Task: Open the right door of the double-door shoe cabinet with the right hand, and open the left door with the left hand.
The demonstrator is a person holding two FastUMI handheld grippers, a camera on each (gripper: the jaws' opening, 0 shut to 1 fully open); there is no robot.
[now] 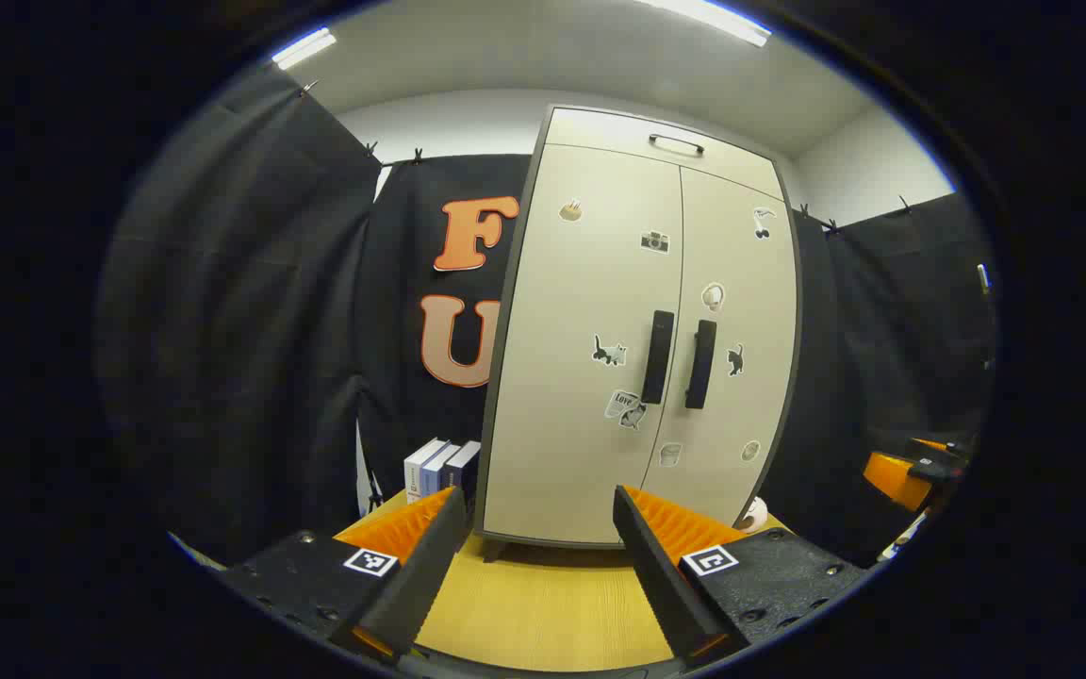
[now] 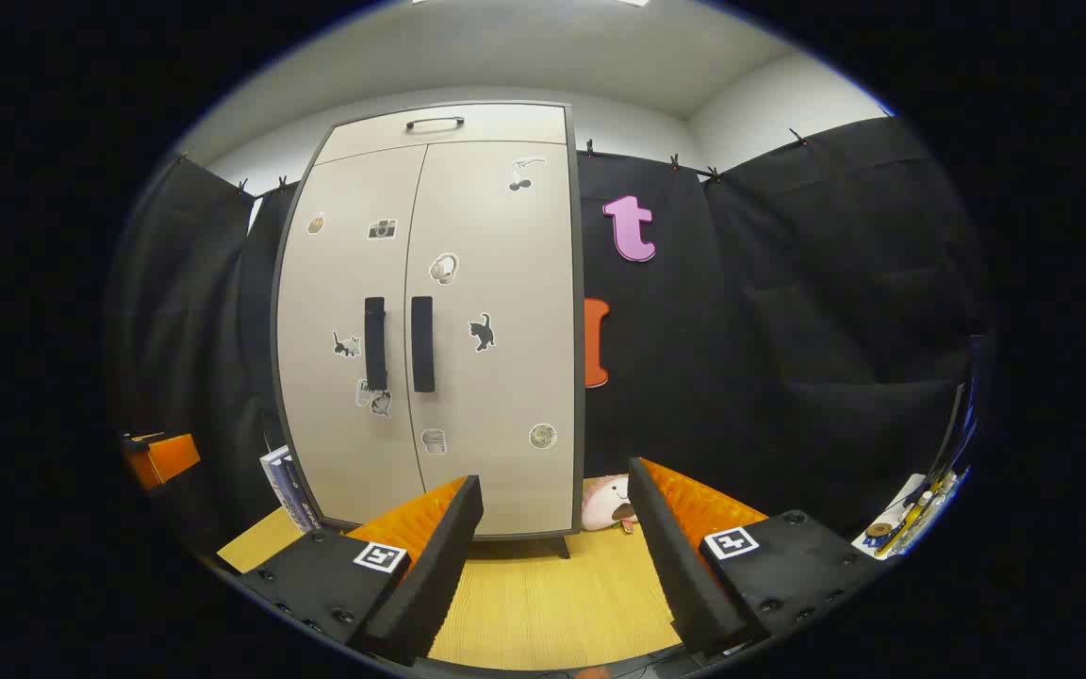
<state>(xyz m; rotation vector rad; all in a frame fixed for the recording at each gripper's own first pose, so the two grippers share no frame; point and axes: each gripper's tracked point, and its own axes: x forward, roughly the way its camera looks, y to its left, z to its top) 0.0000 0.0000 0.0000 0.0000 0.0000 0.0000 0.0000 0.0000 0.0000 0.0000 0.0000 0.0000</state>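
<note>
Your left gripper (image 1: 535,542) and right gripper (image 2: 552,528) both hang released, jaws spread over the wooden tabletop (image 2: 543,604), gripping nothing. Beyond them, well apart, stands the shoe cabinet (image 1: 581,377), both doors closed, handles (image 2: 399,344) side by side.

Tall cream double-door shoe cabinet (image 1: 590,377), smooth matt laminate look, dark matt edge frame. Two black vertical bar handles (image 1: 658,356), matt plastic look. Glossy paper-like stickers (image 2: 444,268) on doors. Yellow wood-grain tabletop (image 1: 543,604) under cabinet, smooth, low sheen. Black cloth curtain (image 2: 788,330) beside cabinet, matt, creased. Soft plush toy (image 2: 607,503) at cabinet's foot.
</note>
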